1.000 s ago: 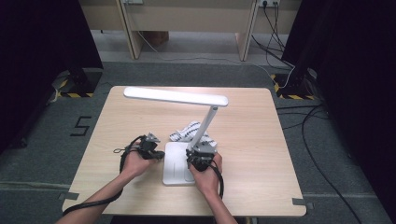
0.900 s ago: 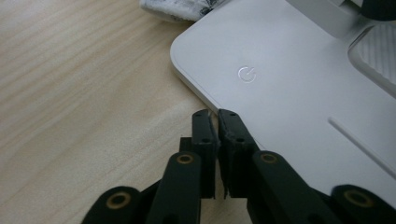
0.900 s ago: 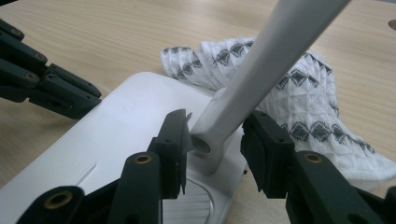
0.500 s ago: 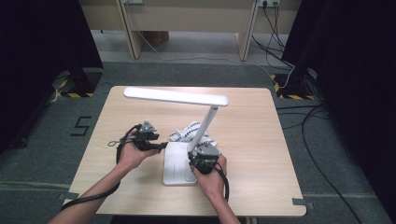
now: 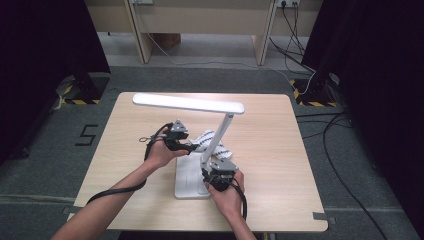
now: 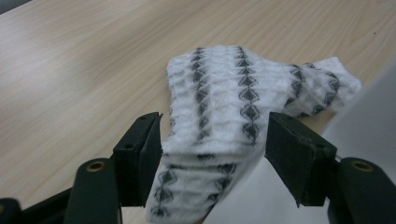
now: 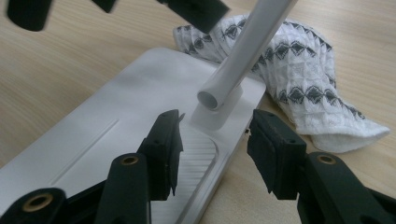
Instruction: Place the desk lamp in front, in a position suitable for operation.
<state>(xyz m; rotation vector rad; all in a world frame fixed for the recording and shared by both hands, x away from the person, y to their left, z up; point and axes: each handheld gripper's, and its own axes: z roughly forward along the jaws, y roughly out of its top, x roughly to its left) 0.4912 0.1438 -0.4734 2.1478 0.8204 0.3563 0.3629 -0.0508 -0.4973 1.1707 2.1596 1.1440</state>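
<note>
since half a second ago the left gripper (image 6: pixel 212 140) has advanced from beside the lamp base (image 5: pixel 189 177) to the patterned cloth (image 6: pixel 243 107); its jaws stand wide, straddling the near edge, so a grasp appears imminent. the right gripper (image 7: pixel 215 149) is also wide, empty, at the stem foot. the cloth lies flat behind the base, long axis running away toward the table's (image 5: pixel 280 150) far right.

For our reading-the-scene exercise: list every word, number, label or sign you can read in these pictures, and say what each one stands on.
"5": a dark numeral marked on the grey floor, left of the table.
The desk lamp, the patterned cloth and both grippers carry no readable text.
</note>
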